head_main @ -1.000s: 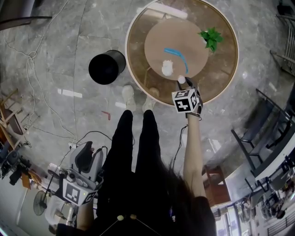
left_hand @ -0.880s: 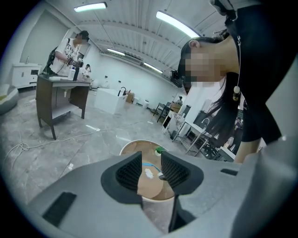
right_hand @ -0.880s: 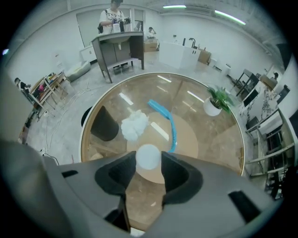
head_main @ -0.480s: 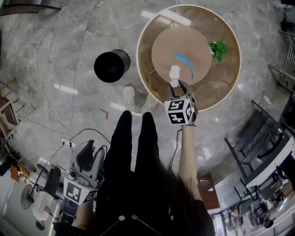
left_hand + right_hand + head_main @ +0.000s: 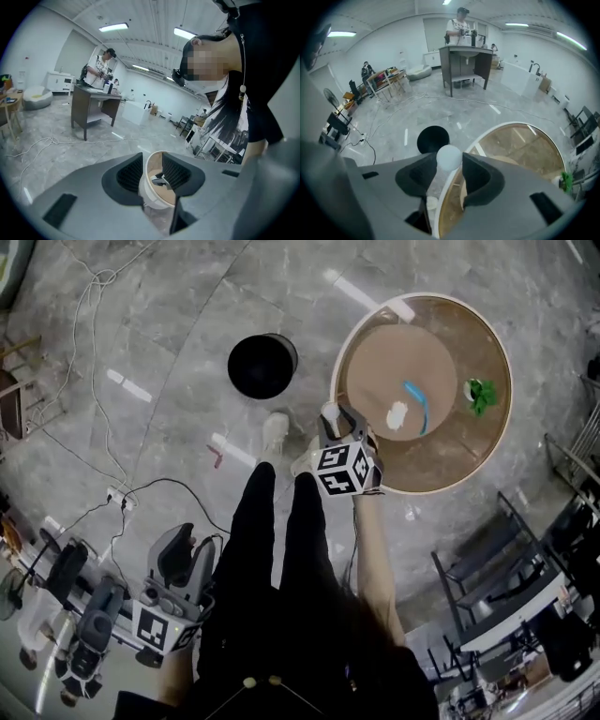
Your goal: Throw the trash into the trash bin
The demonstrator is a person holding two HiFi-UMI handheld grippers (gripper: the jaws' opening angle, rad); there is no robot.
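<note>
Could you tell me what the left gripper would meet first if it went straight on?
Probably the round table, framed between the left gripper's open fingers; nothing nearer shows, though depth is unclear.

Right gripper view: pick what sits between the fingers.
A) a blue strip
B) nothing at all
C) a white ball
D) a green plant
C: a white ball is pinched between the fingers of the right gripper, with the black trash bin on the floor beyond it.
</note>
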